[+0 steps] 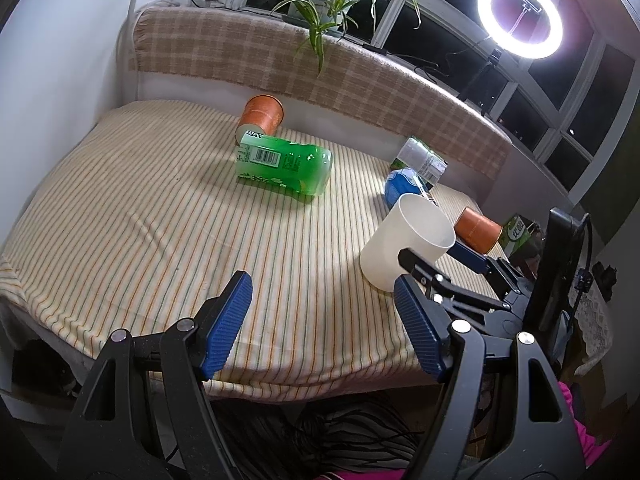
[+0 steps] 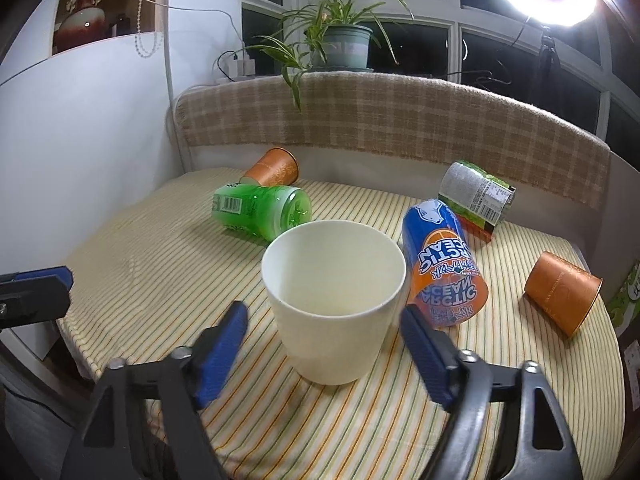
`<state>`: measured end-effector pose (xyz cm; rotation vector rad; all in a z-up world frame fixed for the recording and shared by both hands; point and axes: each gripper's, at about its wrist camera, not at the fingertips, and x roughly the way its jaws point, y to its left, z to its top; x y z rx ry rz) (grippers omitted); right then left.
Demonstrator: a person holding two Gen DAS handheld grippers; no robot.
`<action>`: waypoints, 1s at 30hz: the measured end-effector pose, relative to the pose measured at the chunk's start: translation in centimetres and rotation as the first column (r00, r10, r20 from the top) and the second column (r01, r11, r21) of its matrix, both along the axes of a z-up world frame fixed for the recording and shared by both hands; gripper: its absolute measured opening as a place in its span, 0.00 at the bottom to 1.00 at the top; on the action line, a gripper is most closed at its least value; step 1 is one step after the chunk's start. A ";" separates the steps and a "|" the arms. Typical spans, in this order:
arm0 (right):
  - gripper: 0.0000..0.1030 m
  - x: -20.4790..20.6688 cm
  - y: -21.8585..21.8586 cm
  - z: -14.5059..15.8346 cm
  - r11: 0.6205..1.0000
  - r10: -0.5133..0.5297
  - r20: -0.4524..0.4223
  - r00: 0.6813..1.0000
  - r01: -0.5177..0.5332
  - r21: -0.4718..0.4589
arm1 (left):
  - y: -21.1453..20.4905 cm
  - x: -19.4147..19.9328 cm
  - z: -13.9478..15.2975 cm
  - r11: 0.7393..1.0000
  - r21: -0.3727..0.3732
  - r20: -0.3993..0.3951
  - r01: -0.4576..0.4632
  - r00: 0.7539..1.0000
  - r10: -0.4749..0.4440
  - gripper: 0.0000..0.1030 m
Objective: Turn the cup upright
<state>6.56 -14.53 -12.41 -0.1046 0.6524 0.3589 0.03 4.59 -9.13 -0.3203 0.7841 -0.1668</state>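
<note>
A white cup [image 2: 334, 304] stands upright on the striped tablecloth, mouth up and empty; it also shows in the left wrist view [image 1: 404, 240]. My right gripper [image 2: 324, 312] is open, its blue fingers on either side of the cup with gaps, just in front of it. It shows in the left wrist view [image 1: 436, 256] beside the cup. My left gripper [image 1: 322, 284] is open and empty over the table's front edge, left of the cup. Its finger [image 2: 40, 276] shows at the left edge of the right wrist view.
Two orange cups lie on their sides, one at the back left [image 2: 274, 168] and one at the right [image 2: 562, 292]. A green can [image 2: 262, 208], a blue and orange can [image 2: 442, 258] and a green-labelled can [image 2: 476, 196] lie around. A padded backrest [image 2: 384, 116] bounds the far side.
</note>
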 end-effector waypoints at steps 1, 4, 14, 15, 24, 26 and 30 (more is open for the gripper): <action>0.84 -0.3 -0.1 0.2 1.000 0.001 0.008 1.000 -0.001 0.004 | -0.2 0.0 0.0 1.000 0.006 0.003 0.000 1.000 0.000 0.73; 0.84 -1.2 -0.7 1.0 1.000 0.000 0.015 1.000 -0.001 0.032 | -0.6 0.2 0.5 1.000 0.026 0.025 -0.003 1.000 0.002 0.73; 0.89 -5.2 -5.1 4.9 0.988 -0.110 0.067 0.992 0.102 0.117 | -2.7 0.4 3.4 0.991 0.131 0.188 -0.039 0.982 0.013 0.74; 0.89 -5.5 -5.6 5.2 0.986 -0.127 0.072 0.989 0.118 0.121 | -2.9 0.3 3.6 0.989 0.141 0.205 -0.041 0.979 0.012 0.74; 0.93 -6.3 -7.7 6.5 0.968 -0.206 0.084 0.975 0.191 0.161 | -4.8 -0.9 5.7 0.965 0.245 0.362 -0.099 0.932 0.003 0.93; 0.95 -6.4 -7.7 6.7 0.968 -0.216 0.094 0.972 0.200 0.154 | -4.8 -1.2 5.9 0.962 0.246 0.390 -0.118 0.921 0.014 0.97; 1.00 -6.6 -7.6 7.1 0.966 -0.229 0.126 0.965 0.210 0.149 | -4.6 -1.1 6.1 0.960 0.245 0.413 -0.138 0.910 0.026 0.98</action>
